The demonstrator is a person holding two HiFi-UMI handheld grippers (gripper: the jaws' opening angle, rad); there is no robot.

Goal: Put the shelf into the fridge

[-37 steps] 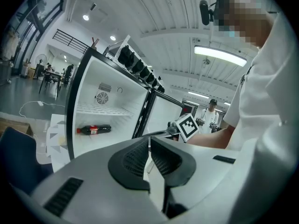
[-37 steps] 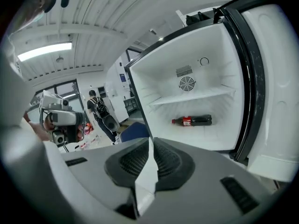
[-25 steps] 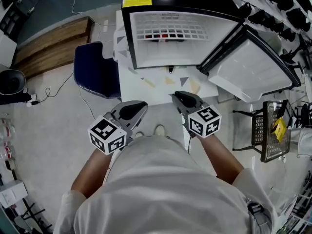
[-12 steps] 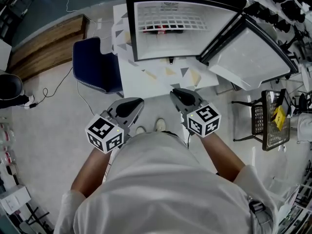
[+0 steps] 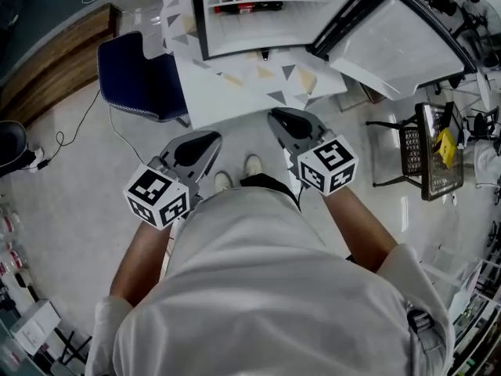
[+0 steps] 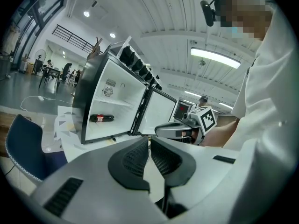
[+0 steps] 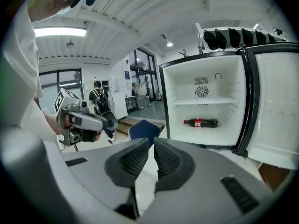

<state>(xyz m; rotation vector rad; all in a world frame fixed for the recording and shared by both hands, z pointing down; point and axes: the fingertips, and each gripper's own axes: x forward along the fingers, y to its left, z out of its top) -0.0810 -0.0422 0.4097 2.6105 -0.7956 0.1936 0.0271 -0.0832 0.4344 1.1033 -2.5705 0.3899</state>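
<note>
The fridge (image 7: 184, 85) is seen with its door (image 7: 275, 111) swung open. The shelf (image 7: 205, 100) is seated across the upper part, and a bottle (image 7: 201, 122) is laid on its side below it. The left hand-held gripper (image 6: 149, 155) and right hand-held gripper (image 7: 152, 157) are held pressed together, with nothing pinched.

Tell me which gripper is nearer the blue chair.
The left gripper: the blue chair is ahead and left of it; the right gripper sits toward the fridge door.
</note>
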